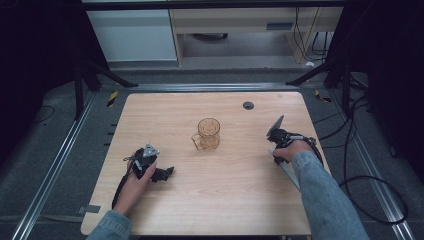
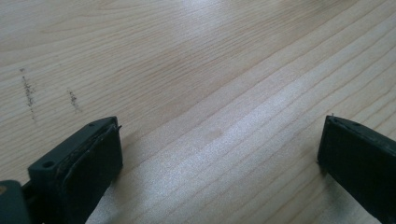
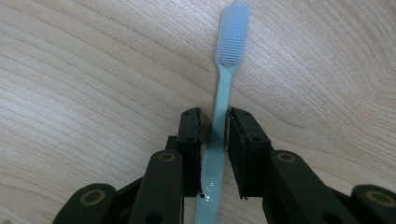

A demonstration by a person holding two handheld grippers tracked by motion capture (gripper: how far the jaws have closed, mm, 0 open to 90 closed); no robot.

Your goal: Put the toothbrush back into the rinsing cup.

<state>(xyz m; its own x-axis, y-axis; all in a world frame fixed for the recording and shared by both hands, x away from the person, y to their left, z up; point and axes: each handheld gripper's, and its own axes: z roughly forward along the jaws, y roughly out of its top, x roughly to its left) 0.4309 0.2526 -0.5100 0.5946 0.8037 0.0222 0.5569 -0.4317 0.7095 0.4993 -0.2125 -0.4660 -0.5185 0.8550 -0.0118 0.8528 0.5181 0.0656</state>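
On the right side of the wooden bench (image 1: 210,200), the right tongs (image 3: 214,123) are closing around a pale blue toothbrush (image 3: 223,93), its handle sitting between the two black jaws. Left pad looks to be touching the handle; a thin gap seems to be showing on the other side, so a firm clamp is hard to confirm. Bristle head is pointing away from the tongs, lying flat on the wood in the right gripper view. From the high view, the right tongs (image 1: 278,131) are sitting near the right edge, hand in a denim sleeve (image 1: 325,195) coming in from the near side; the toothbrush itself is too small to make out there.

Left tongs (image 1: 165,173) are resting low over the near-left part of the bench, pointing right. Left gripper view is showing both jaws standing wide apart with bare wood grain between them, nothing held.

Amber glass mug (image 1: 207,134) is standing upright around the middle of the bench, handle facing left, well apart from both tongs. Dark round grommet (image 1: 248,105) is sitting at the far edge, beyond the mug.
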